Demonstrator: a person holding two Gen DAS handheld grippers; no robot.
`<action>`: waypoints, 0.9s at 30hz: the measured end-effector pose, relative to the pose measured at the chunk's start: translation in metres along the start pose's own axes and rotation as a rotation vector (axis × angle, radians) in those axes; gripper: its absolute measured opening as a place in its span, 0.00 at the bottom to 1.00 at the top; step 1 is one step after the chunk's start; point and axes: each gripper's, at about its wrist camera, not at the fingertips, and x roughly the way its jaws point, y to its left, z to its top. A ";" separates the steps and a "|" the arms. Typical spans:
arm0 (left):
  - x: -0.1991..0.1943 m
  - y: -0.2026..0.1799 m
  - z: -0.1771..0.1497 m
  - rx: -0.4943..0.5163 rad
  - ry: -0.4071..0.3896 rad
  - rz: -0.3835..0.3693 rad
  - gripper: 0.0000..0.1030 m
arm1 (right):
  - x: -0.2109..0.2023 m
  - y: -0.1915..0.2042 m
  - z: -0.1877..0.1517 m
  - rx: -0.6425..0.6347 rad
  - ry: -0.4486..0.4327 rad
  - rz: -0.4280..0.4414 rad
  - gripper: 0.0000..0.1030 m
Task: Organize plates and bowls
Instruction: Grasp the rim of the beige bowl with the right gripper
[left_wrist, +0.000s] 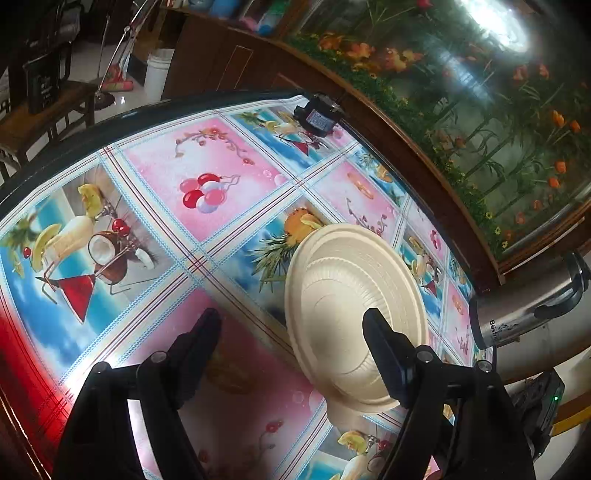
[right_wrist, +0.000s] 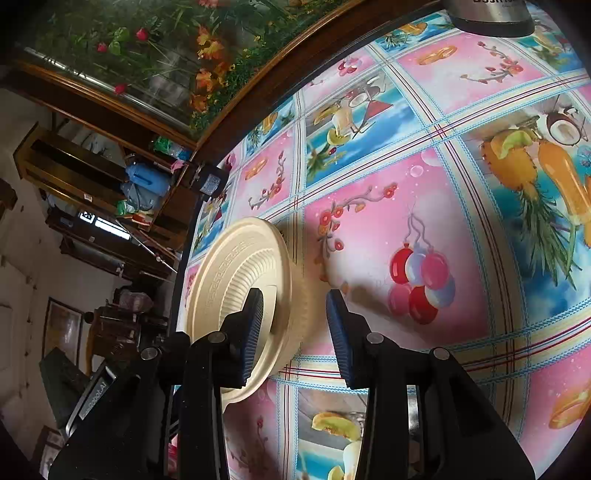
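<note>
A cream-coloured ribbed disposable plate (left_wrist: 351, 295) was seen resting on top of a matching cream bowl (right_wrist: 295, 325), which stood on the table covered with a pink-and-blue fruit-patterned cloth (left_wrist: 207, 199). The left gripper (left_wrist: 291, 332) was held with its jaws wide apart, its right-hand finger over the plate's near rim and the other off to the side above the cloth. The right gripper (right_wrist: 295, 321) was likewise spread open, one blue-padded finger (right_wrist: 253, 332) placed over the plate's face, the other beside the bowl. A stainless steel flask (left_wrist: 532, 299) was seen near the table's edge.
</note>
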 end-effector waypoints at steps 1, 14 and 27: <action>0.003 0.000 0.000 0.001 0.016 -0.004 0.67 | 0.000 0.000 0.000 -0.002 -0.003 -0.004 0.35; 0.013 -0.006 -0.007 0.037 0.057 -0.028 0.14 | 0.001 0.004 -0.004 -0.036 -0.026 -0.042 0.16; 0.012 -0.007 -0.009 0.056 0.083 -0.027 0.12 | -0.004 0.002 -0.004 -0.014 -0.012 -0.034 0.08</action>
